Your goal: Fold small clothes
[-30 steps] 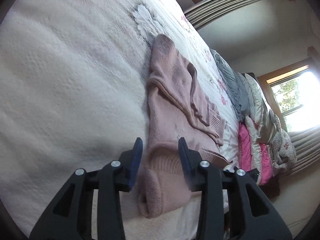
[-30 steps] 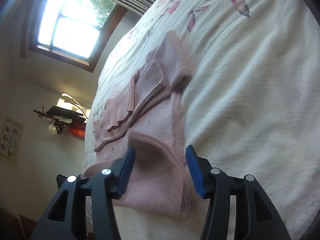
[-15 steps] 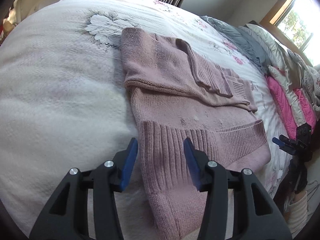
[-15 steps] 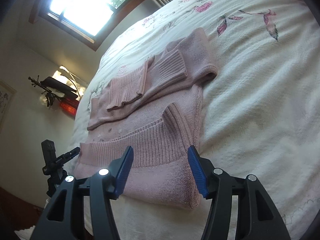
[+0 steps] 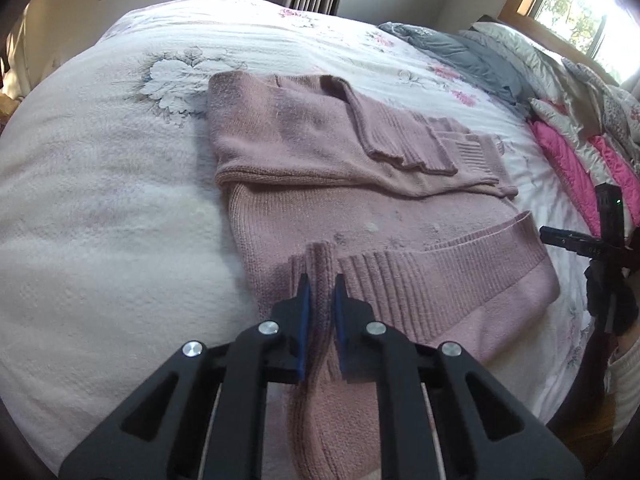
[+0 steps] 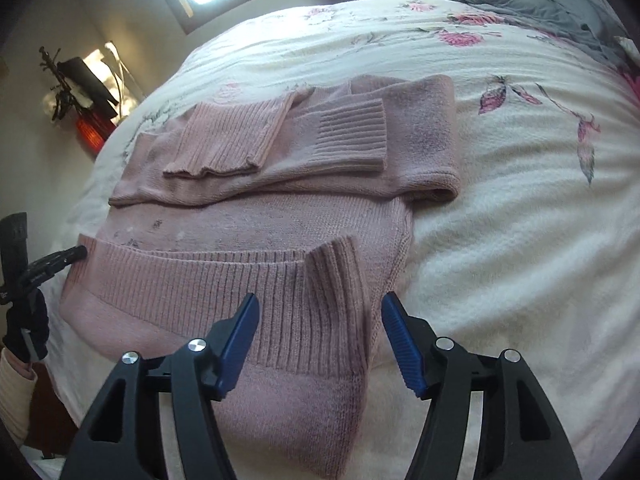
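Pinching one pink sweater [image 5: 360, 208] hem: left gripper [image 5: 320, 280]; right gripper [image 6: 316, 312] spread wide, seemingly empty

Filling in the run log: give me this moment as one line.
left gripper: shut on pink knit sweater ribbed hem | right gripper: open, straddling hem | white floral bedspread

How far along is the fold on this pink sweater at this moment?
Partway. Done: both sleeves lie folded across the chest of the pink sweater on the bedspread. In hand: the left gripper has its jaws pinched on a ridge of the ribbed hem; the right gripper is open, straddling the hem's raised corner. Left: closing the right grip and folding the hem up over the sleeves.
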The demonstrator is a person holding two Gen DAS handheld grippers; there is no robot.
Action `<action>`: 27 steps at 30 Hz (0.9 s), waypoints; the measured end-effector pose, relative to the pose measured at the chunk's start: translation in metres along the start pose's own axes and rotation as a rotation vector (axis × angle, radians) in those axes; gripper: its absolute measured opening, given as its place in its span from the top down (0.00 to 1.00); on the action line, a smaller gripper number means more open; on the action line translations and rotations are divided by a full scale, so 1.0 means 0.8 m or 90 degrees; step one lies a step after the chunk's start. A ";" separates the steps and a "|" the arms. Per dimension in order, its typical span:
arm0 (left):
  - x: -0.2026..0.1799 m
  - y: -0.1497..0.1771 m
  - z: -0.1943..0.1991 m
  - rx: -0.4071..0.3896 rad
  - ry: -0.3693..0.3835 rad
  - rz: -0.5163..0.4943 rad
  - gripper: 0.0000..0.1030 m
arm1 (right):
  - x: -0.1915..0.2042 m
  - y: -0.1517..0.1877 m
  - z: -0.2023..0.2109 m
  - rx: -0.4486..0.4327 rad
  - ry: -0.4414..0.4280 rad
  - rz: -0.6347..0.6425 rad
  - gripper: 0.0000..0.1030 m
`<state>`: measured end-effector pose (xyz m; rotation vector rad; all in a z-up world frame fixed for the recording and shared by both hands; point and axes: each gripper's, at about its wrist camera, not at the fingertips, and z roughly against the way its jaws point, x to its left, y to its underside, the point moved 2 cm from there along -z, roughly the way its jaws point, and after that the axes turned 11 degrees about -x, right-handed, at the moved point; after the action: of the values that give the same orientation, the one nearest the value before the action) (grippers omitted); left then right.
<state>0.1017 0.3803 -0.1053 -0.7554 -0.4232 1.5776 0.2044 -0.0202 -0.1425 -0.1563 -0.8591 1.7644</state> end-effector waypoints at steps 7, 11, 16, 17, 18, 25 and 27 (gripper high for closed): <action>0.003 0.002 -0.025 0.026 -0.013 -0.008 0.88 | 0.006 -0.003 -0.042 0.043 0.001 0.028 0.61; 0.006 0.001 -0.016 0.012 -0.006 -0.001 0.91 | 0.016 0.003 -0.034 0.029 0.012 0.071 0.87; 0.002 -0.007 0.026 -0.048 0.043 0.034 0.92 | 0.025 -0.001 0.019 -0.033 -0.044 0.058 0.90; -0.001 -0.012 0.036 -0.062 0.049 0.036 0.92 | 0.027 -0.005 0.032 -0.047 -0.053 0.055 0.90; -0.004 -0.017 0.045 -0.076 0.056 0.035 0.92 | 0.027 -0.010 0.044 -0.060 -0.063 0.049 0.90; -0.028 -0.082 0.075 -0.157 0.087 0.009 0.92 | 0.026 -0.074 0.098 -0.147 -0.088 0.027 0.90; -0.029 -0.108 0.070 -0.176 0.083 0.008 0.92 | 0.022 -0.097 0.098 -0.160 -0.072 0.023 0.90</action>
<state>0.1271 0.3803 -0.0026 -1.0684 -0.5475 1.4879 0.2186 -0.0322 -0.0322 -0.2400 -1.1662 1.7059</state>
